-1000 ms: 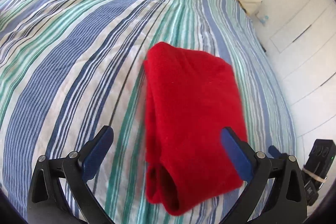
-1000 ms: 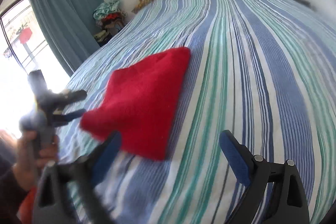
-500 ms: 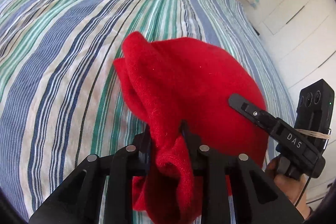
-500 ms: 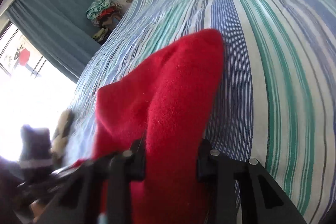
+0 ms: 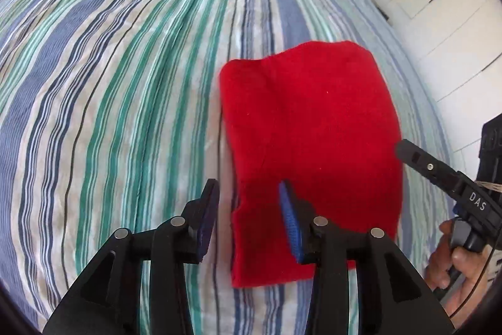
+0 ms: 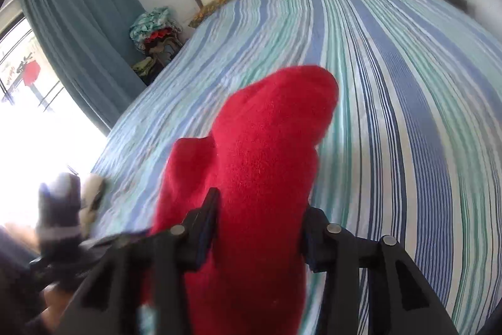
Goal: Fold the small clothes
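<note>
Left tool (image 5: pixel 249 217) is now standing released, jaws parted, straddling the near-left edge of the red garment (image 5: pixel 310 131): right pad over the cloth, left pad over bare bedspread (image 5: pixel 125 83). Half a second ago this tool was clenched on a bunched ridge of the same cloth; that ridge is gone and the garment is lying flat on the bed in a rough rectangle, right of centre and nearer the right edge of the bed. Right tool (image 6: pixel 259 222) is still clenched on the garment (image 6: pixel 251 162), red fabric filling the gap between its jaws and humping up ahead of it; in the left wrist view its black finger (image 5: pixel 439 175) is reaching the garment's right edge, with the person's hand (image 5: pixel 451 259) behind it. Judgement: the left side of a fold is being set down and let go while the right side is still being held, so the fold is probably part-way through; whether the right edge is getting laid over or merely smoothed cannot be told. Containers: none in view. The only holder-like thing is a heap of clothes (image 6: pixel 155 30) at the far left by the blue curtain (image 6: pixel 81 30); what it is resting on is too small to tell.
</note>
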`<state>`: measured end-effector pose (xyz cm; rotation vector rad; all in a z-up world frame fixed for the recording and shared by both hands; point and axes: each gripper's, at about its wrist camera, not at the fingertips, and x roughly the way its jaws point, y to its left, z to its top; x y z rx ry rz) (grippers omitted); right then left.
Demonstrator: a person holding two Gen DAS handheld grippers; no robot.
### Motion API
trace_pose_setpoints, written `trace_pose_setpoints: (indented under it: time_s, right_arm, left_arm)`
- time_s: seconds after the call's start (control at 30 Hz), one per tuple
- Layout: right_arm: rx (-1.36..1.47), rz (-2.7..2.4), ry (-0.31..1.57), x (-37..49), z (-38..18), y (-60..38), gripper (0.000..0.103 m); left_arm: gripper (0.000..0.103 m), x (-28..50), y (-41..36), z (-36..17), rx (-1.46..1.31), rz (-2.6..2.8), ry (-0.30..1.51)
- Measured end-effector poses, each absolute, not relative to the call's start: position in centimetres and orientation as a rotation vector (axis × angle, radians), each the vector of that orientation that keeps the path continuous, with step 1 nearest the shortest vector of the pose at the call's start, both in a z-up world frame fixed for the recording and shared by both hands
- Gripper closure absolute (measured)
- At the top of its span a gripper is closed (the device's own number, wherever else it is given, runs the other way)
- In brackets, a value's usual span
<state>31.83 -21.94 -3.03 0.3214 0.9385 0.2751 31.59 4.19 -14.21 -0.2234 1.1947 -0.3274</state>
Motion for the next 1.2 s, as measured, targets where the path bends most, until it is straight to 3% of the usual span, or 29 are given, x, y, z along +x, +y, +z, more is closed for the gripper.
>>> trace_pose_setpoints:
  time_s: [0.03,0.07,0.1,0.13,0.17,0.2,0.43,0.7,1.2]
  right_arm:
    - [0.32,0.23,0.996,30.7,-5.0,-23.1,0.048]
    - [0.313,0.191,1.014,29.1,-6.3,-24.1,0.048]
    - [0.31,0.168,1.002,27.2,-6.9,-25.3,0.048]
    - [0.31,0.154,0.982,24.9,-7.1,-26.3,0.043]
    - [0.312,0.138,0.962,22.6,-7.2,-27.0,0.032]
    - [0.312,0.118,0.943,20.6,-7.0,-27.9,0.021]
    - [0.18,-0.024,0.964,9.6,-6.0,-26.9,0.007]
    - [0.111,-0.025,0.994,6.0,-3.6,-22.9,0.006]
    - [-0.007,0.012,0.967,2.5,2.7,-19.0,0.006]
  left_arm:
    - [0.063,29.9,5.0,-14.4,-0.234,-0.337,1.181]
    - [0.055,27.7,6.0,-14.1,-0.243,-0.342,1.145]
    - [0.038,25.5,6.8,-13.4,-0.229,-0.331,1.103]
    - [0.027,23.1,7.3,-12.6,-0.196,-0.309,1.055]
    - [0.011,20.8,7.7,-11.8,-0.156,-0.28,1.004]
    - [0.004,18.6,7.9,-11.1,-0.115,-0.252,0.955]
    - [0.002,12.1,4.1,-9.9,0.16,-0.098,0.939]
    - [0.003,10.5,4.1,-8.1,0.103,-0.049,0.999]
    - [0.002,7.9,4.8,-4.1,0.14,-0.028,0.944]
